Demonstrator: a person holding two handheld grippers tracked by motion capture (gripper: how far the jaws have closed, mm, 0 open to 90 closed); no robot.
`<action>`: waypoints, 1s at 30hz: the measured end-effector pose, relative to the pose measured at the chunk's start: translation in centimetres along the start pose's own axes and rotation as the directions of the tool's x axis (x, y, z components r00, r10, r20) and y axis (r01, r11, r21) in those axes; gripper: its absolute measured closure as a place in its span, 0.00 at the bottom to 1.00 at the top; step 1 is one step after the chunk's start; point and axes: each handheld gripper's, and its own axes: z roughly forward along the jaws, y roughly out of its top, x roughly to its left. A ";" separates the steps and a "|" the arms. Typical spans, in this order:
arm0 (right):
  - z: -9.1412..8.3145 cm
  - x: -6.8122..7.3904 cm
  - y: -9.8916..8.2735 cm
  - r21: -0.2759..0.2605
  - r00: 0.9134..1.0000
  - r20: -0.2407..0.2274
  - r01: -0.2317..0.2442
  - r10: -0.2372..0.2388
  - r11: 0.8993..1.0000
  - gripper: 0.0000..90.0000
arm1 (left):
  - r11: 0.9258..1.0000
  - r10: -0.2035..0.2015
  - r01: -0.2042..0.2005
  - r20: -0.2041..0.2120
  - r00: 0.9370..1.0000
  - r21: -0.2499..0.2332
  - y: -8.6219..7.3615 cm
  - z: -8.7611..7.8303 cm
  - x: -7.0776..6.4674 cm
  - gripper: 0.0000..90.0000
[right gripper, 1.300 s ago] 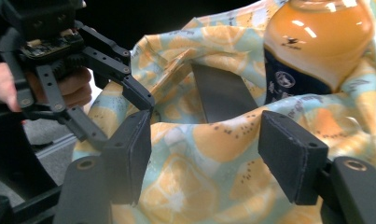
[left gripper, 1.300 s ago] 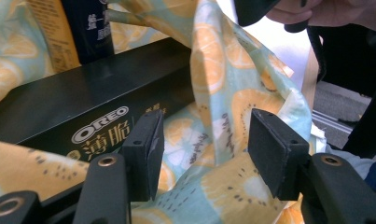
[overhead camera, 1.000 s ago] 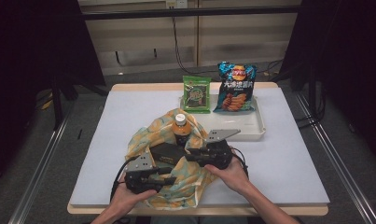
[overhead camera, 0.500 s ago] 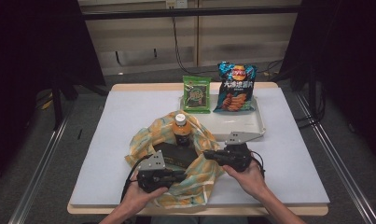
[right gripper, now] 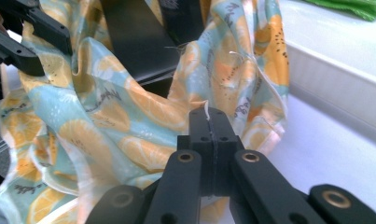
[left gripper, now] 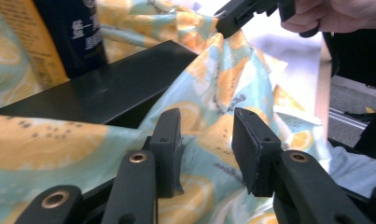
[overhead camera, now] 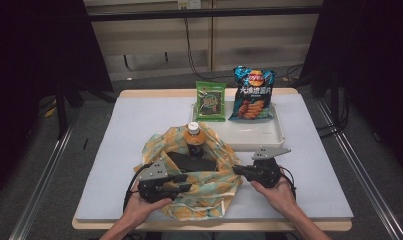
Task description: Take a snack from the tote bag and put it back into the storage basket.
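We see our left claw (overhead camera: 185, 187), its jaws just reopening, spread over the near rim of the orange-print cloth bag (overhead camera: 209, 192) lying on the table (overhead camera: 129, 130), while our right claw (overhead camera: 237, 170), pressed together, pinches the bag's edge beside it; likely we are widening the mouth, so the left must next pinch fabric.

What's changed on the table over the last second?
The right gripper, shut on the edge of the cloth bag, has pulled out toward the table's right side, stretching the bag's mouth wider. The left gripper stayed near the bag's front; its jaws closed, then reopened, fabric between them but not pinched. The bottle, black box, tray and both snack packets have not moved.
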 end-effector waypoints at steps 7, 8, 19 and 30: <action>1.6 -0.3 -1.2 0.083 1.000 0.024 0.018 -0.020 0.996 1.00 | 0.998 -0.001 0.001 0.008 1.000 0.068 -0.8 0.5 0.6 0.68; 1.8 -0.2 -1.3 0.088 1.000 0.021 0.019 -0.021 0.996 1.00 | 0.998 0.002 -0.002 0.001 1.000 0.065 -0.8 0.4 0.5 0.68; 3.2 0.3 -1.5 0.128 0.998 -0.036 0.052 -0.047 0.990 0.99 | 1.000 -0.025 0.025 -0.018 1.000 -0.011 -0.8 -1.5 1.3 0.69; 0.7 1.0 0.0 -0.011 0.999 -0.027 0.043 -0.043 0.999 0.56 | 0.998 -0.037 0.035 -0.051 0.998 -0.046 -1.1 -3.6 1.9 0.70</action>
